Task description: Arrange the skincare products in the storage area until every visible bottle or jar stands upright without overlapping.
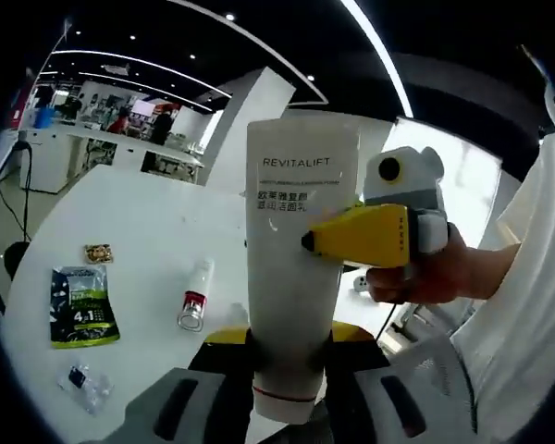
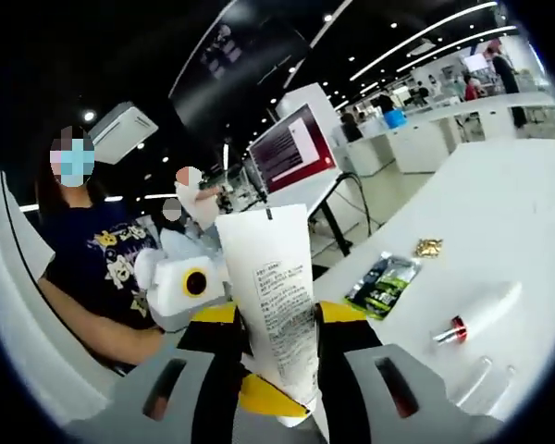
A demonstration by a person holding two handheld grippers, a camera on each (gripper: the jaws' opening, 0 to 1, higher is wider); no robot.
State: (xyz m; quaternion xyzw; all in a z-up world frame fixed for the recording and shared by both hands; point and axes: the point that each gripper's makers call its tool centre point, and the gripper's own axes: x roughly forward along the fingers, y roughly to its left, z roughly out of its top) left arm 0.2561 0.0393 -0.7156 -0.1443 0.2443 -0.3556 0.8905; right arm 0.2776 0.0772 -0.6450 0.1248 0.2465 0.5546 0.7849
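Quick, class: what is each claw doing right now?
Left claw: shut on the white tube.
Right claw: shut on the white tube as well.

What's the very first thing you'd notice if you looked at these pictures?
A tall white tube marked REVITALIFT stands up in the middle, pinched between the left gripper at its bottom end and the yellow-tipped right gripper higher up. Behind it, on the white table, lie a small white bottle with a red band and a green packet.

bare white table (image 1: 139, 213), small bottle (image 1: 195, 296), green pouch (image 1: 81, 305)
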